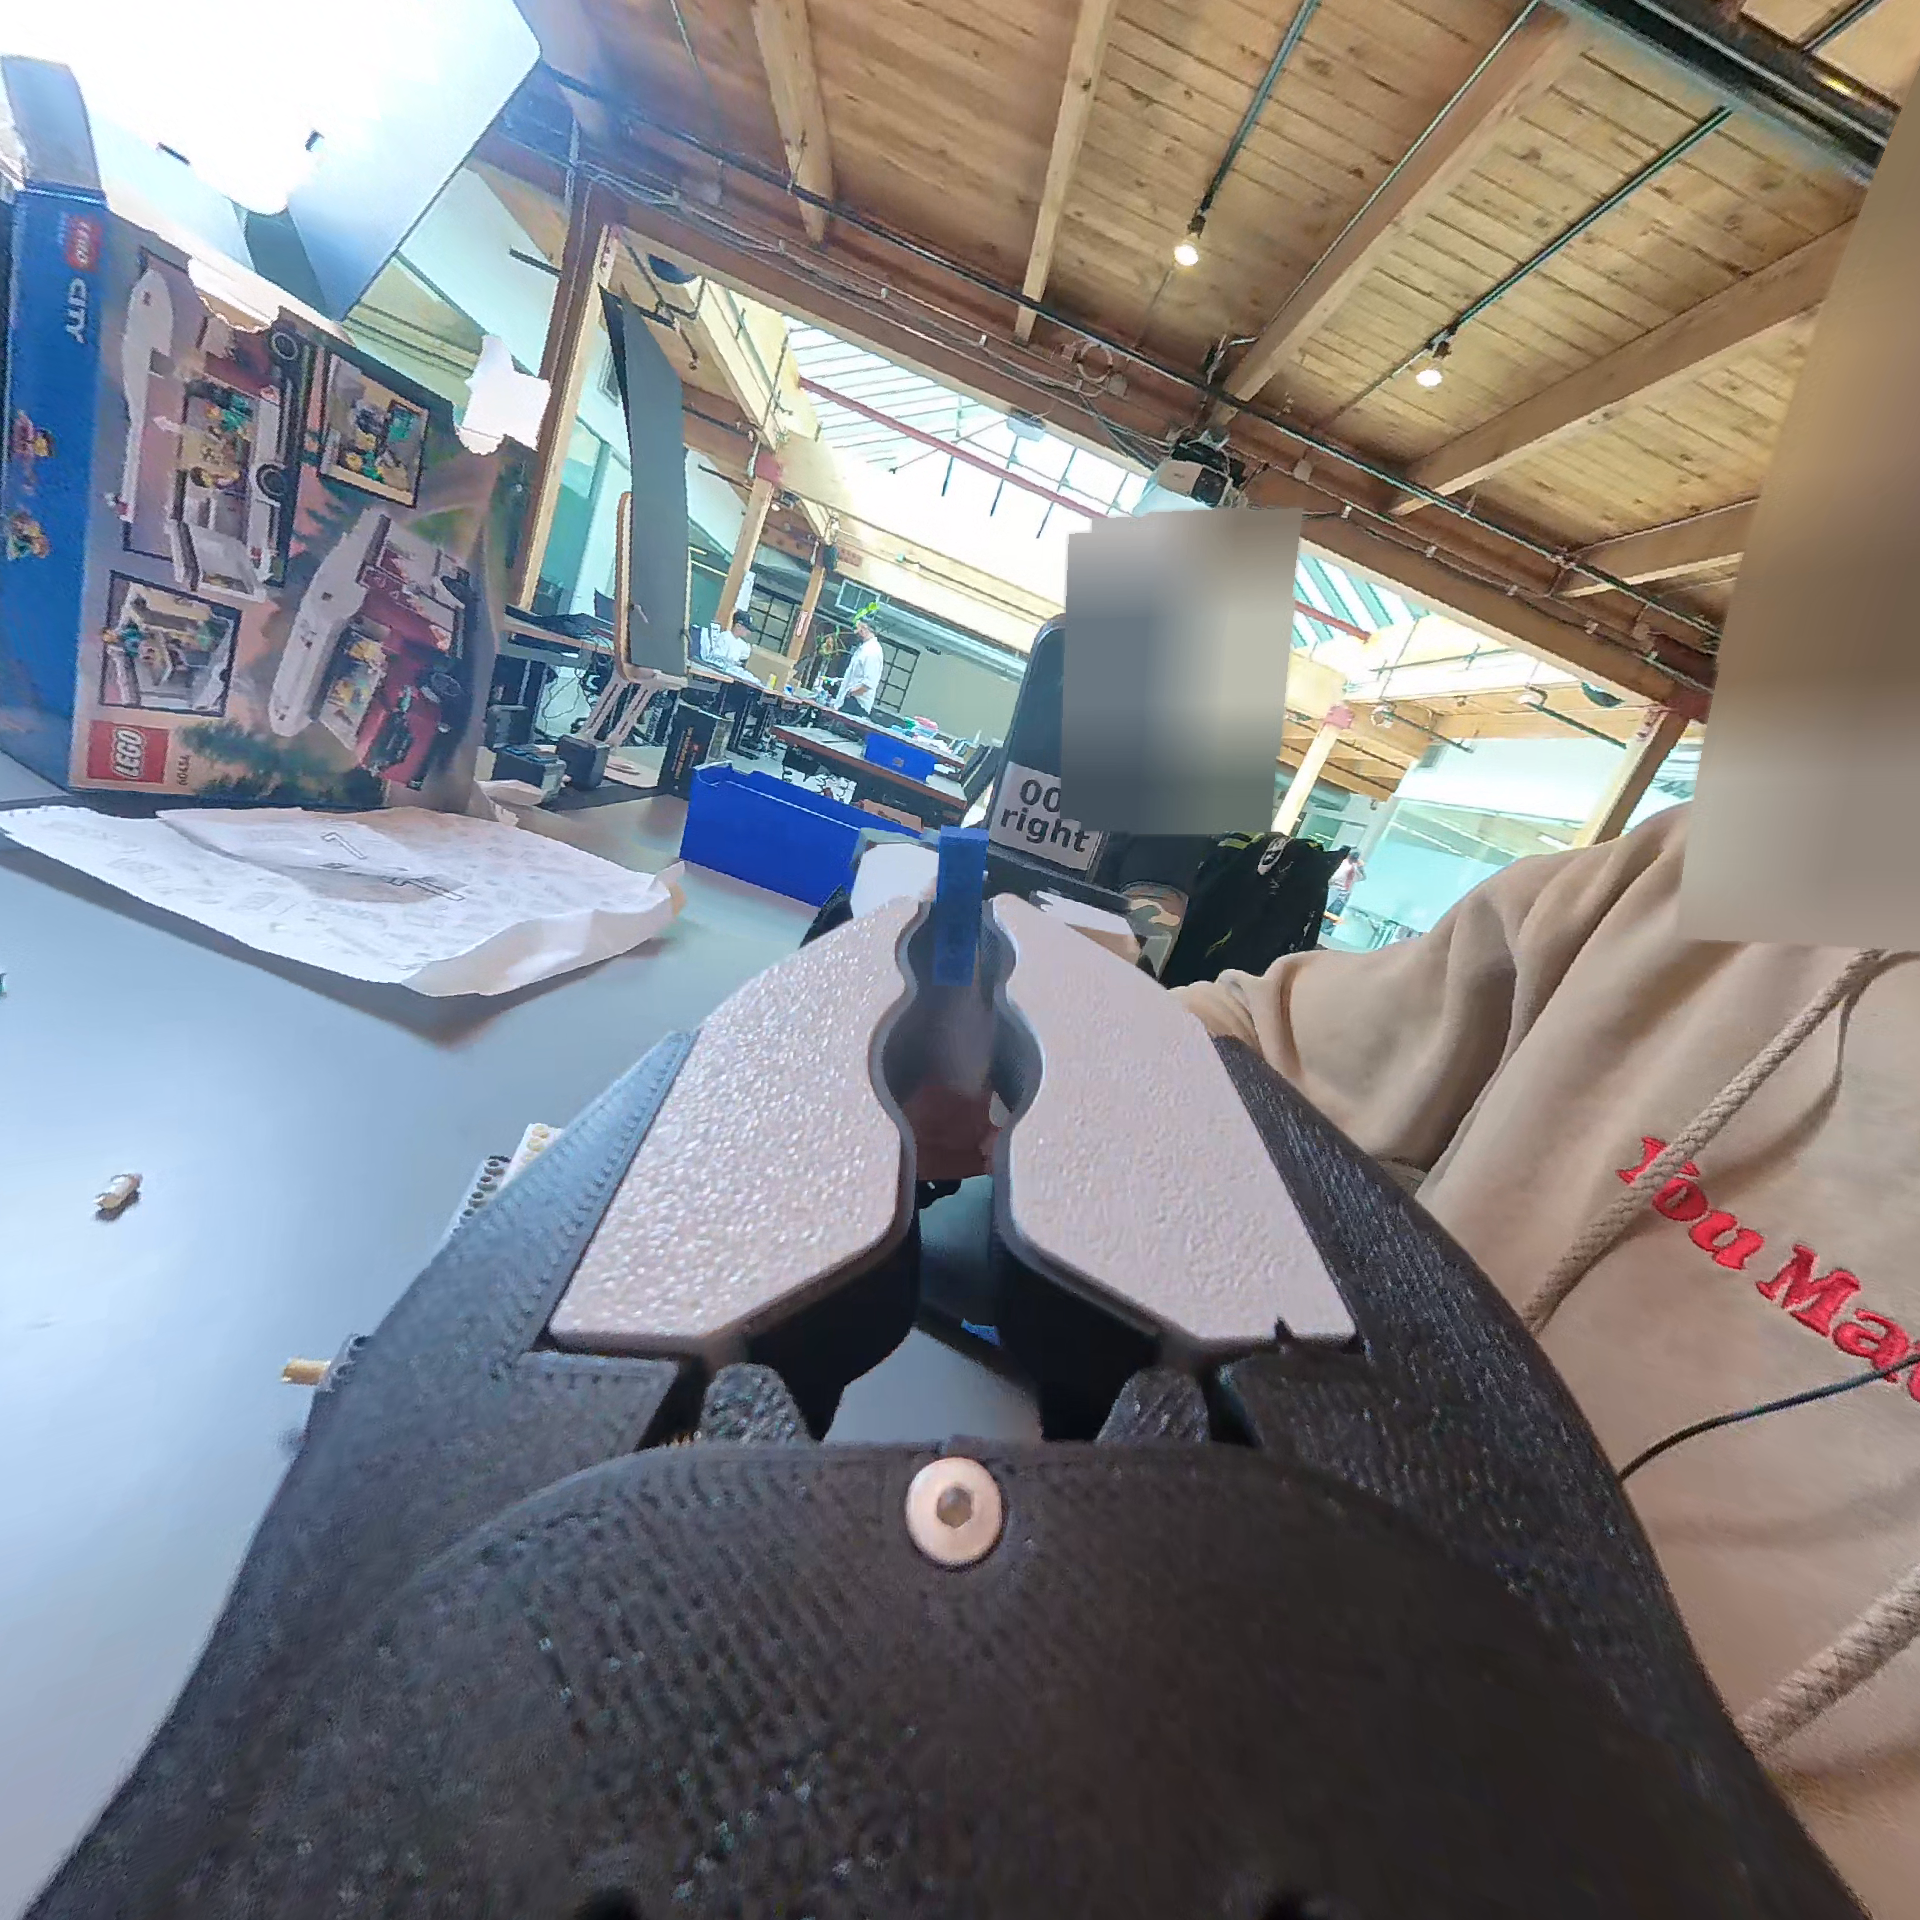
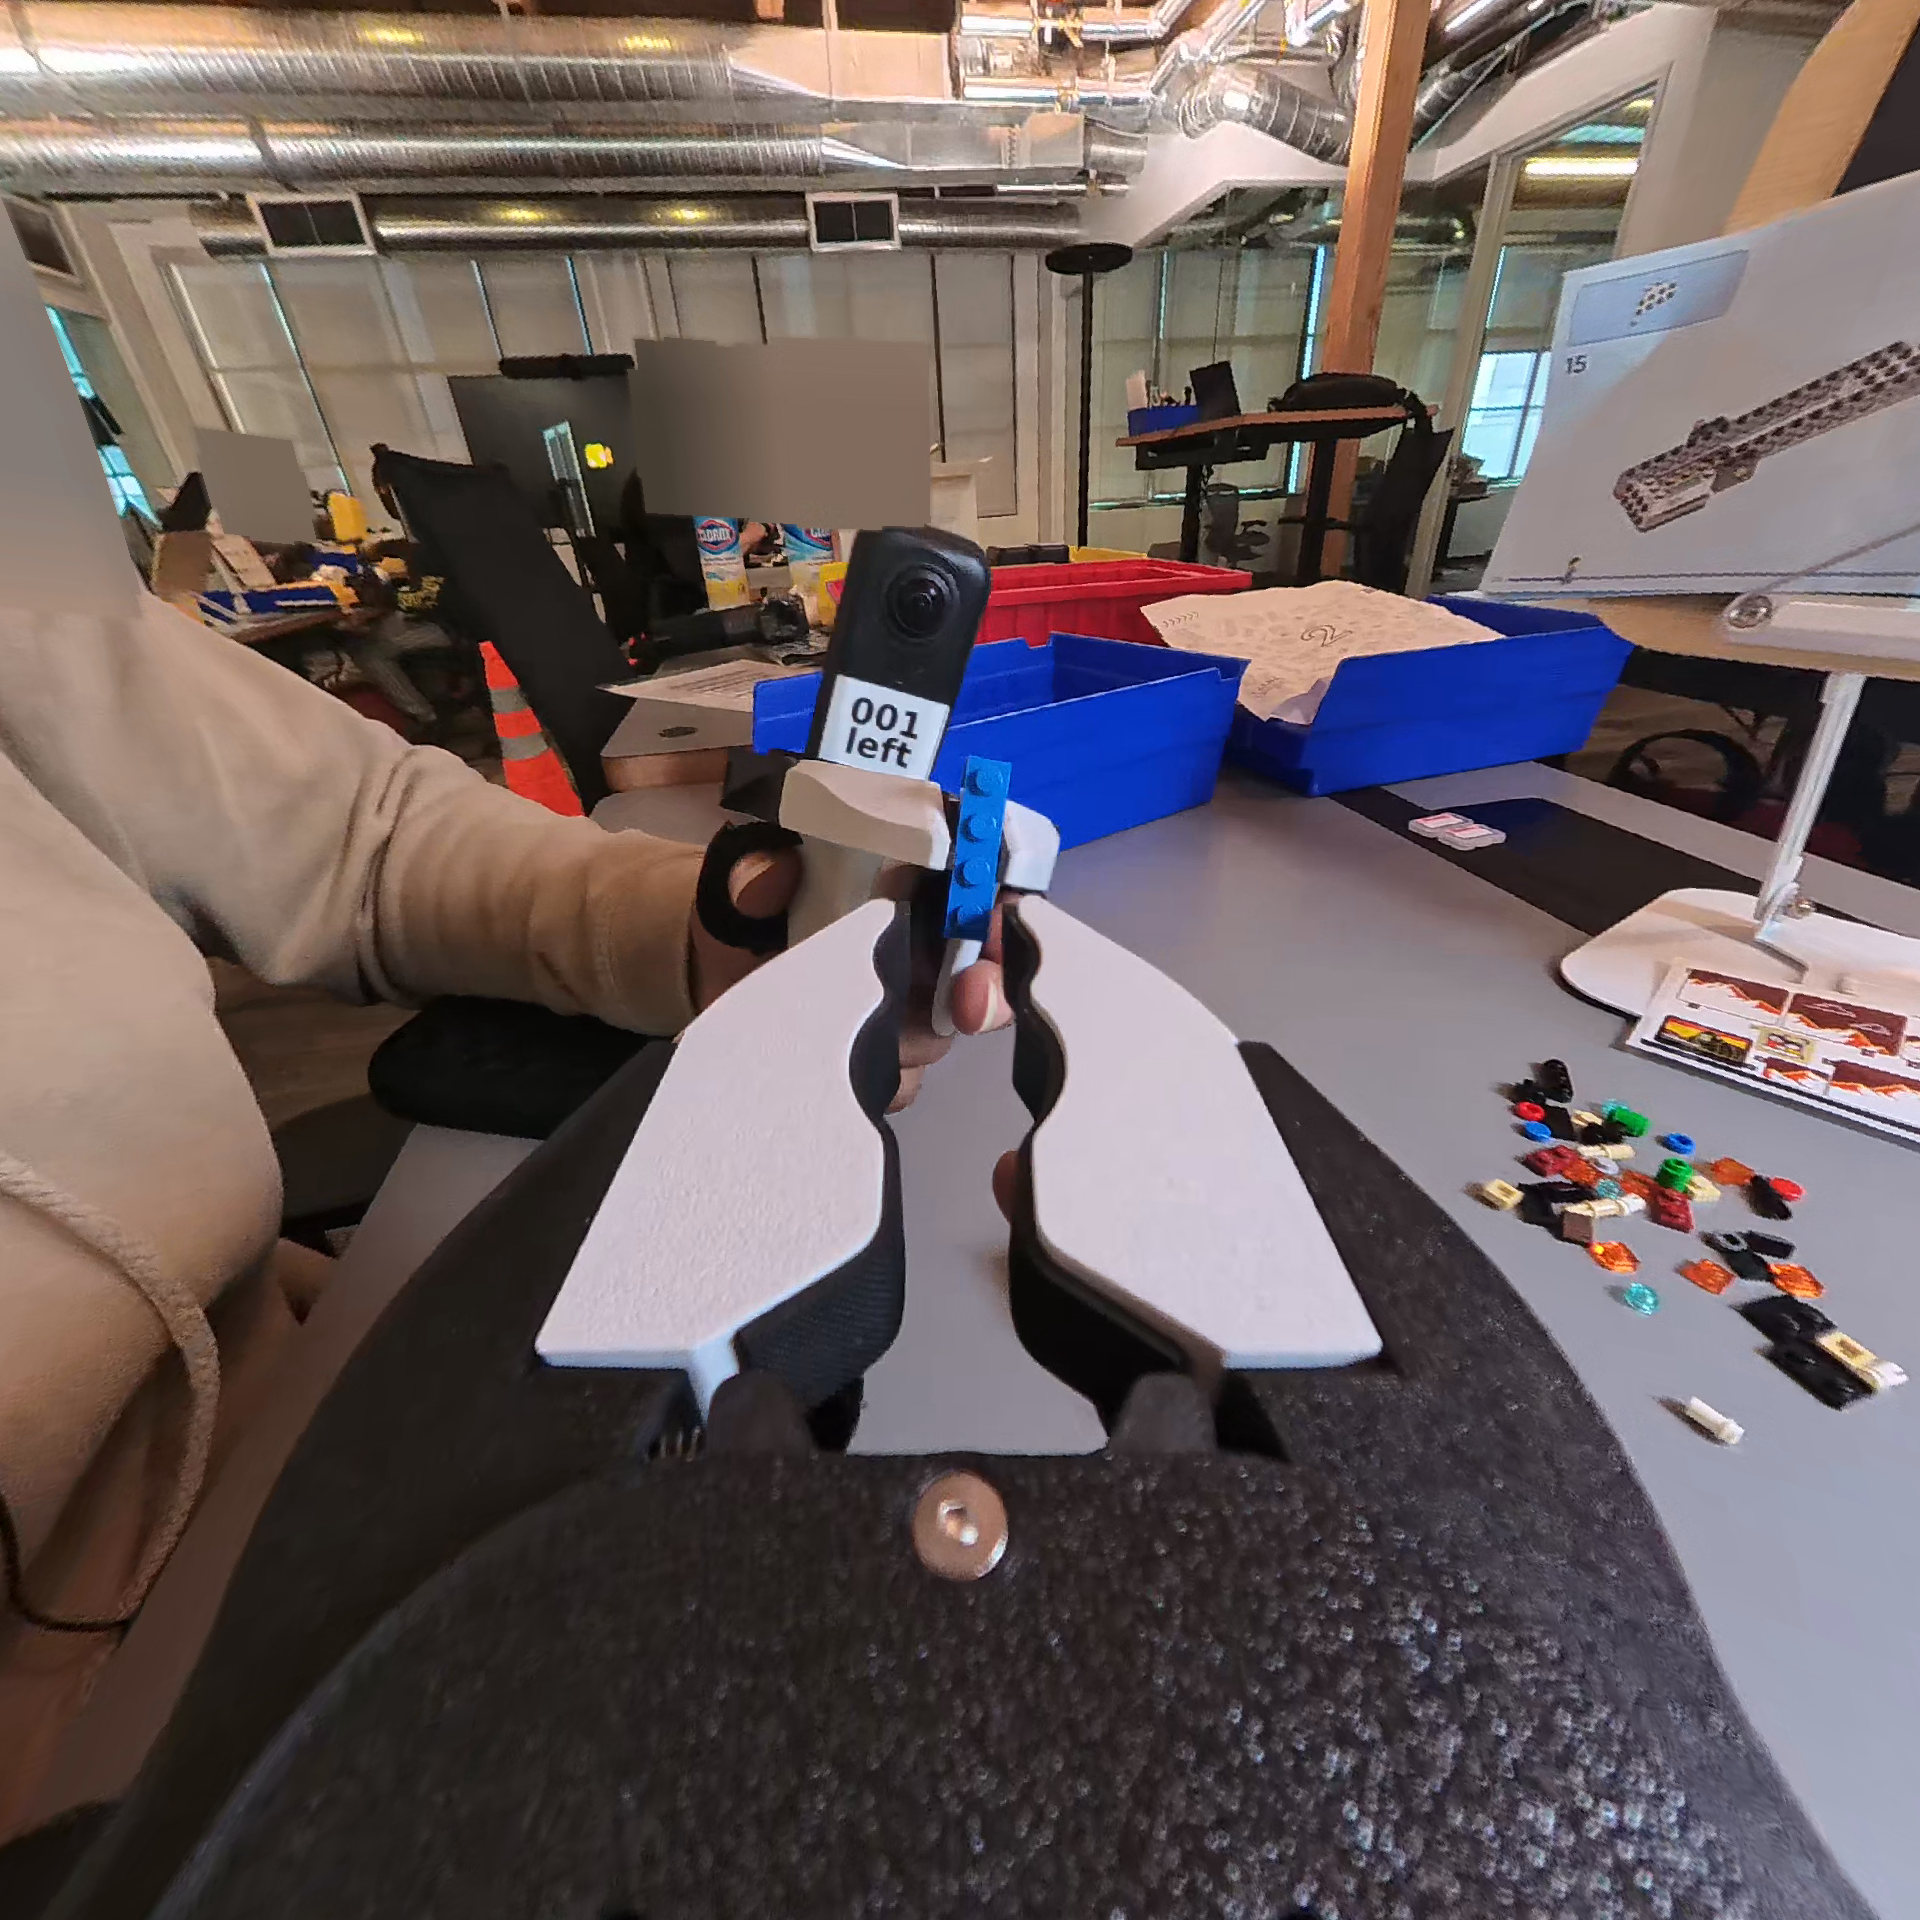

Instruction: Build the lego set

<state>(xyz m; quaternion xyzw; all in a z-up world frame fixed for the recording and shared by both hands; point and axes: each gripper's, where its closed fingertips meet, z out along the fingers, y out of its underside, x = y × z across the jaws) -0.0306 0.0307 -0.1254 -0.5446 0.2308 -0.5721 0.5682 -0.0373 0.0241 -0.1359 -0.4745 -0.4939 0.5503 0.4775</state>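
My left gripper (image 1: 956, 920) is shut on a thin blue Lego plate (image 1: 957, 883), which stands upright and pokes out above the tips. In the right wrist view the same plate (image 2: 980, 842) is clamped between the left gripper's white fingers (image 2: 883, 810), studs facing me. My right gripper (image 2: 961, 920) is open. Its tips flank the plate's lower end with a gap on the left side. Both are held in the air above the grey table (image 2: 1351, 987).
Loose small pieces (image 2: 1662, 1205) and a sticker sheet (image 2: 1787, 1039) lie on the right. An instruction booklet (image 2: 1714, 416) stands on a holder. Blue bins (image 2: 1091, 717) are at the back. The set's box (image 1: 239, 540) and a paper bag (image 1: 343, 883) are at the left. Both grippers' tips are close together, under 4 cm apart.
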